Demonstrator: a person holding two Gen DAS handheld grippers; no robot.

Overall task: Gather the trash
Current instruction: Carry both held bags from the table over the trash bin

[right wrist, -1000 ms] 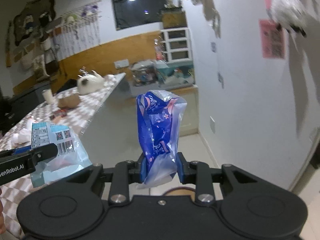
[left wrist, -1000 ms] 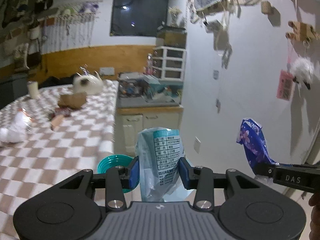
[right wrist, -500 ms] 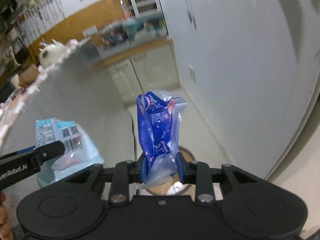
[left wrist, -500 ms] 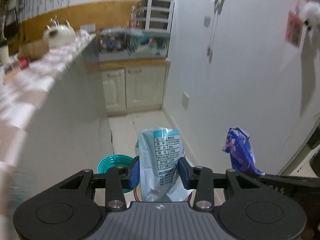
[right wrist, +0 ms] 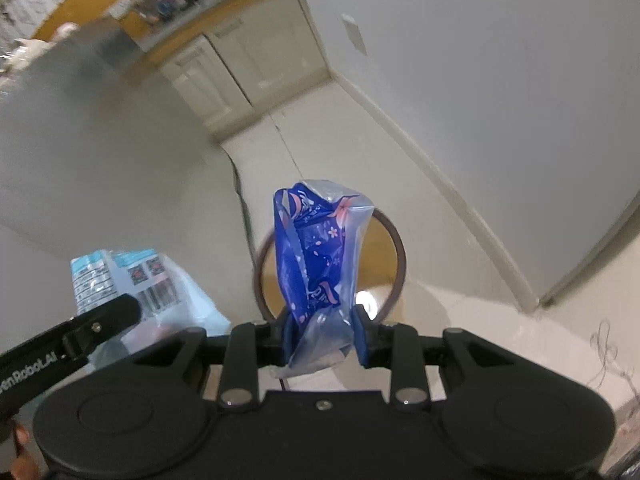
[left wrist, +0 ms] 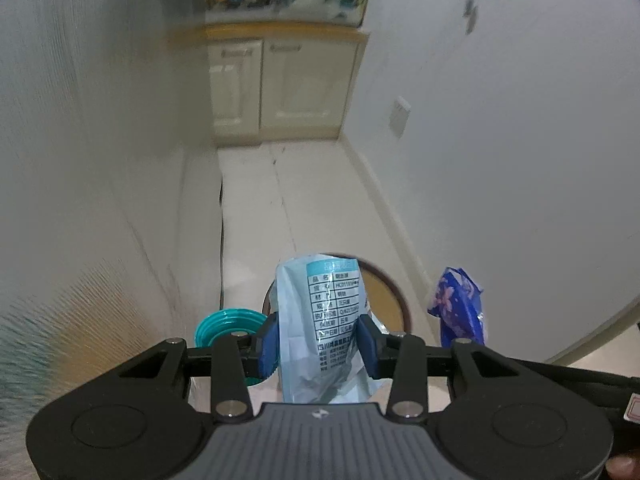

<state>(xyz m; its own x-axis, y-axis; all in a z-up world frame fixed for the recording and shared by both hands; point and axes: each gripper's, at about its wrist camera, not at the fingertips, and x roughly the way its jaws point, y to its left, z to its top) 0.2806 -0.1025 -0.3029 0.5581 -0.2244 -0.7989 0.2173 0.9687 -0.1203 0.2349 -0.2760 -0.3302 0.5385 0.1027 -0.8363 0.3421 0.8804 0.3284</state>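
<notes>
My left gripper [left wrist: 318, 344] is shut on a pale blue plastic wrapper [left wrist: 326, 320] with a printed label. My right gripper [right wrist: 324, 338] is shut on a dark blue flowered wrapper [right wrist: 316, 264]. Each wrapper also shows in the other view: the blue one at the right of the left wrist view [left wrist: 458, 308], the pale one at the left of the right wrist view [right wrist: 136, 284]. Both hang above a round brown-rimmed bin [right wrist: 394, 256] on the floor, seen behind the pale wrapper in the left wrist view [left wrist: 394, 296].
A teal round tub [left wrist: 224, 322] stands on the floor left of the bin. A hanging tablecloth [left wrist: 92, 184] fills the left. A white wall [left wrist: 500, 120] runs along the right. Cream cabinets [left wrist: 280, 84] stand at the far end of the pale floor.
Both grippers have tilted down from the table and room toward the floor. The bin and teal tub have come into full view beneath the held wrappers.
</notes>
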